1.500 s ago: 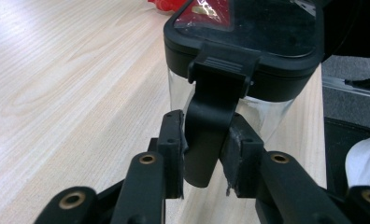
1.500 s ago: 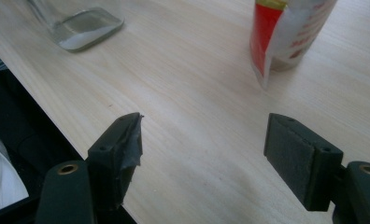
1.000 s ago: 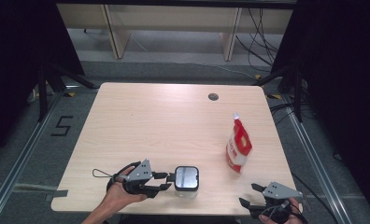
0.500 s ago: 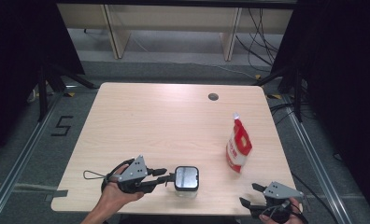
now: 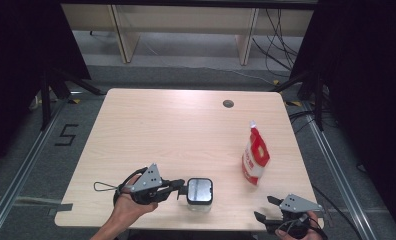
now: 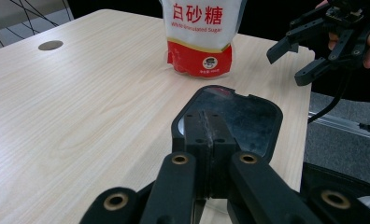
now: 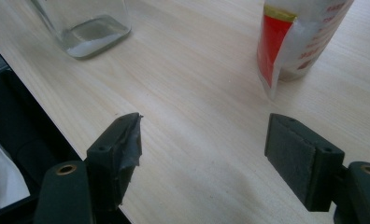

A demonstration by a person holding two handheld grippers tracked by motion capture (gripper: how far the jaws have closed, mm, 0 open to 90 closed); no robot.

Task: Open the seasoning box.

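While our left gripper has just closed, jaws pressed together with nothing between them at the jar's black lid, the glass jar near the table's front edge holds little white powder. Our right gripper gapes empty by the sugar pouch.

The sugar bag carries the readable print. Large red Chinese characters, 白砂糖, run across its white upper part, and just beneath them stands a small line in English, "White Granulated Sugar". Lower down, on the red band, sits a round white emblem with tiny print under it (too small to read). In the high view, a "5" is marked in dark strips on the grey floor, left of the table.
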